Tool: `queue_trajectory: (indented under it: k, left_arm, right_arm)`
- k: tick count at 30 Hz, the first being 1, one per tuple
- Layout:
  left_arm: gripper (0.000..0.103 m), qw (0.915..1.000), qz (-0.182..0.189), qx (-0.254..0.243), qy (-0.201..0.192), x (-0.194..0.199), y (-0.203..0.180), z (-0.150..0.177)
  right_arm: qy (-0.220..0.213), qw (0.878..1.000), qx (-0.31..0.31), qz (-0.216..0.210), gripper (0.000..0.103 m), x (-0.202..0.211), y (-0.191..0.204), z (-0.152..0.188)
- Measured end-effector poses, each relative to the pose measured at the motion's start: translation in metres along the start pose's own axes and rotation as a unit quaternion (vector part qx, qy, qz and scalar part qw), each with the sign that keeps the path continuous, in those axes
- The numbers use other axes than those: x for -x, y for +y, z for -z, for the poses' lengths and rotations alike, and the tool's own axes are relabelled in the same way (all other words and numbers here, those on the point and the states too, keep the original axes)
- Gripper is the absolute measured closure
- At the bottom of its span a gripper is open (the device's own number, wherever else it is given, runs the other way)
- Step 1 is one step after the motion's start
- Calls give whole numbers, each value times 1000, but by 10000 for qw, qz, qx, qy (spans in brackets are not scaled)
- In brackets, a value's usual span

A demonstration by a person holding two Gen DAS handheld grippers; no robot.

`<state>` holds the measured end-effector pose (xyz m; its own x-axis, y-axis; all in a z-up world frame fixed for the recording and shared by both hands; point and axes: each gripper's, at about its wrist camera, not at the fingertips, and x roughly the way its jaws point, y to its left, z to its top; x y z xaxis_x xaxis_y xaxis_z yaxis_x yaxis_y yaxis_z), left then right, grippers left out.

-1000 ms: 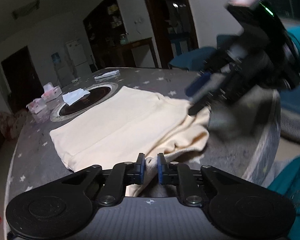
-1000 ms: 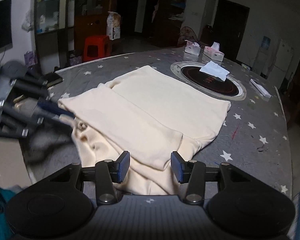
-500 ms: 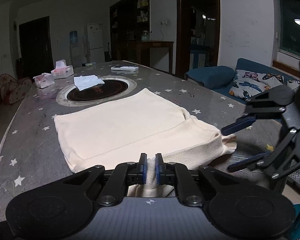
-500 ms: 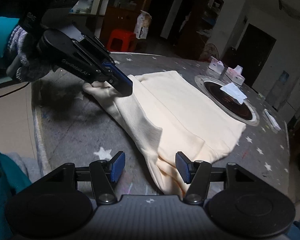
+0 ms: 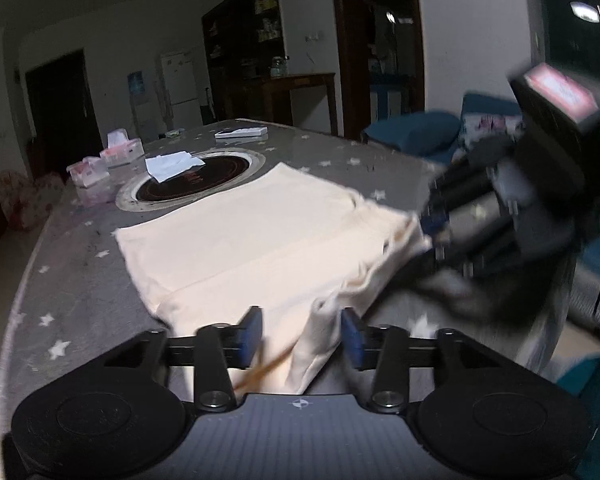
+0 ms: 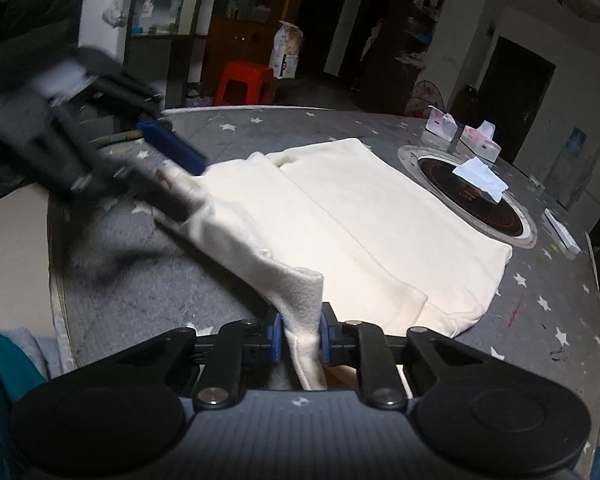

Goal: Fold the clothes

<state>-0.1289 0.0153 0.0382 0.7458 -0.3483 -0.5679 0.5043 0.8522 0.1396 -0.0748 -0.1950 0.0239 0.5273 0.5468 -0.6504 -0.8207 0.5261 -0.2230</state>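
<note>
A cream garment [image 5: 260, 236] lies partly folded on the grey star-patterned table [image 5: 72, 280]; it also shows in the right wrist view [image 6: 364, 220]. My left gripper [image 5: 302, 336] is open, its jaws apart around a loose fold of the garment's near edge. My right gripper [image 6: 300, 334] is shut on the garment's near corner, which is lifted off the table. In the left wrist view the right gripper [image 5: 432, 224] is blurred at the garment's right corner. In the right wrist view the left gripper [image 6: 172, 168] is blurred at the garment's left end.
A round black hotplate [image 5: 192, 184] with a white tissue [image 5: 172, 164] sits behind the garment. Tissue boxes [image 5: 104, 160] stand at the far left and a flat box [image 5: 240, 133] at the back. A blue sofa [image 5: 416, 136] is to the right. The table edge runs close to me.
My left gripper has opened and let go of the garment's edge. My right gripper has closed on the garment's corner and lifted it. Both views have shifted.
</note>
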Motion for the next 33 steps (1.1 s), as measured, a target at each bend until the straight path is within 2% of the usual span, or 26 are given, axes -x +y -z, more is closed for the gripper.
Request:
queue_trajectory:
  k: [6,10,13,18,25,33]
  left_arm:
    - [54,9971,-271,-692,160,-3,-9,14]
    - [55,9942,-423,-965,205,-11,-10,20]
    - [66,9928,-405,-1120,164,-11,-12,24]
    - [94,9942,-337,-1015,149,-8,-10,24]
    - [97,9960,-145,-887,-19,6,-9,17]
    - [98,9963,228,-793,-243,55,-22,8]
  right_arm:
    - [-47,9999,-95,32,87,3,-3,-5]
    - [-82,9999,-98,78,87,4,-2,-7]
    - [-89,9998,-123,117,88,5,-1,-7]
    - [-149,9996,-167,168,91,6,2,-6]
    - [-382,9989,-173,215,93,24,3,-7]
    - [-427,9991,-55,-45,94,73,17,-4]
